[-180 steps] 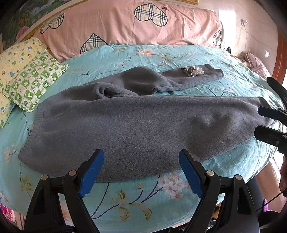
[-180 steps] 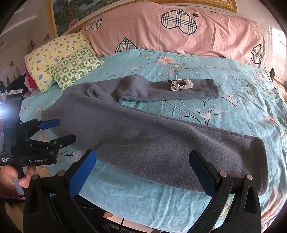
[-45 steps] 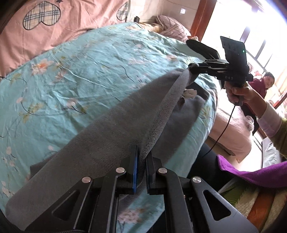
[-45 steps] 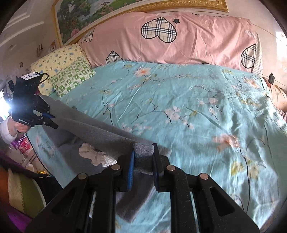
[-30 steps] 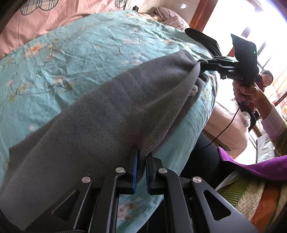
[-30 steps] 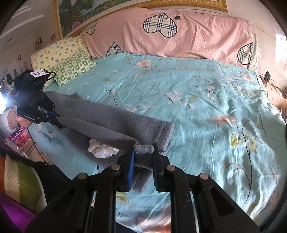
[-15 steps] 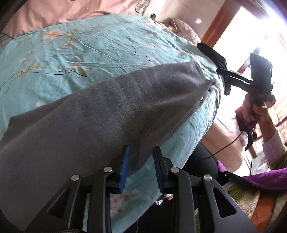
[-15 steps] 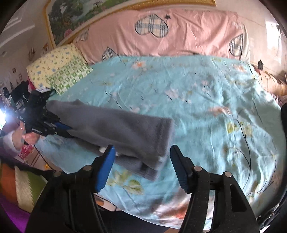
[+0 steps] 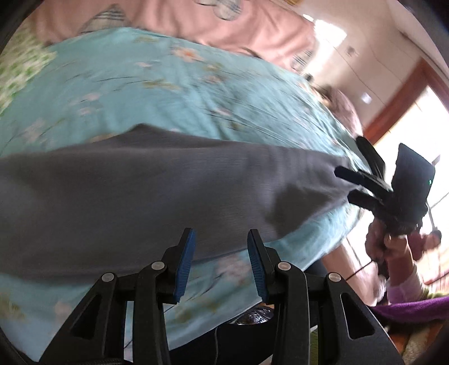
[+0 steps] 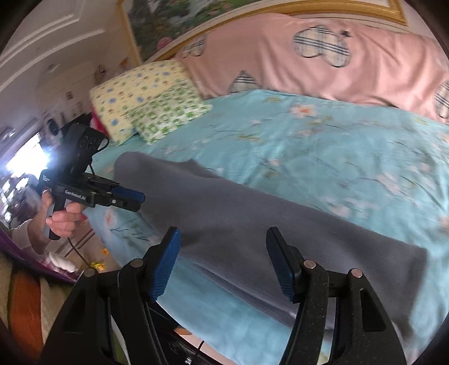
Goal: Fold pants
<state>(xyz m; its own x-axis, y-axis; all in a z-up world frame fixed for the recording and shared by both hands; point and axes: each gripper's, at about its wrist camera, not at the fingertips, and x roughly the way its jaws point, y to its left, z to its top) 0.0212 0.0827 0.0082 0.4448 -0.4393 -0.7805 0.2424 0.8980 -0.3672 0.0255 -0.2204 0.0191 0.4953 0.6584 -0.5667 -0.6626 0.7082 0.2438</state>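
Grey fleece pants (image 9: 146,191) lying folded lengthwise into one long band along the near edge of the turquoise floral bedsheet (image 9: 174,92), stretching from near the yellow-and-green patterned pillows (image 10: 148,104) toward the far right side of the sheet. Showing in the right wrist view as the same band (image 10: 252,221), with a lower layer peeking out along the near edge of the sheet.

Left gripper (image 9: 220,261) hovering just off the near edge of the pants, blue pads (image 9: 183,264) spread apart, clasping nothing. Appearing in the right wrist view (image 10: 130,199) beside the end of the pants nearest the pillows, held by a hand (image 10: 60,216); not possible to tell from there whether touching the fabric.

Right gripper (image 10: 223,262) hanging over the near edge of the pants, jaws wide apart, nothing between them. Appearing in the left wrist view (image 9: 348,185) at the opposite end of the pants, black fingers parted, right at the fabric's edge.

Pink bedding with plaid hearts (image 10: 331,56) lying beyond the sheet, under a gold-framed painting (image 10: 202,14). Both views blurring somewhat
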